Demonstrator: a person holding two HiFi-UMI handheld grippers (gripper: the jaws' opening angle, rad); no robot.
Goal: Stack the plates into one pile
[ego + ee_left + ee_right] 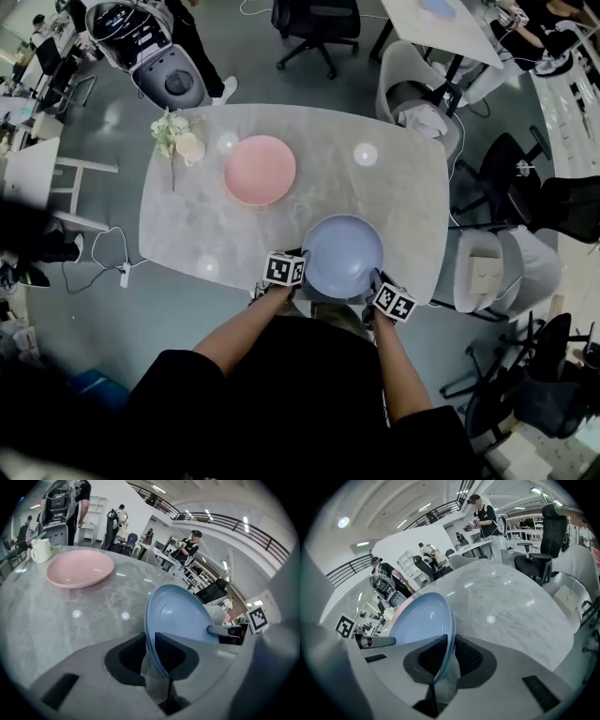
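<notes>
So both grippers are clamped on the same blue plate right now. The left gripper has its jaws pinched on the plate's left rim and the right gripper is pinching the opposite rim, and you can see the rim wedged between the dark pads in both gripper views. The plate sits at the near edge of the table, roughly mid-way along it, with its near side hanging a bit past the edge toward the person. From the left gripper view it looks tipped rather than flat. The pink plate is lying flat on the marble top, further in toward the far edge and left of the blue one, well apart from it. Over at the far left corner there's a white mug with a little bunch of pale flowers right beside it. Office chairs and a few people are standing around beyond the table.
</notes>
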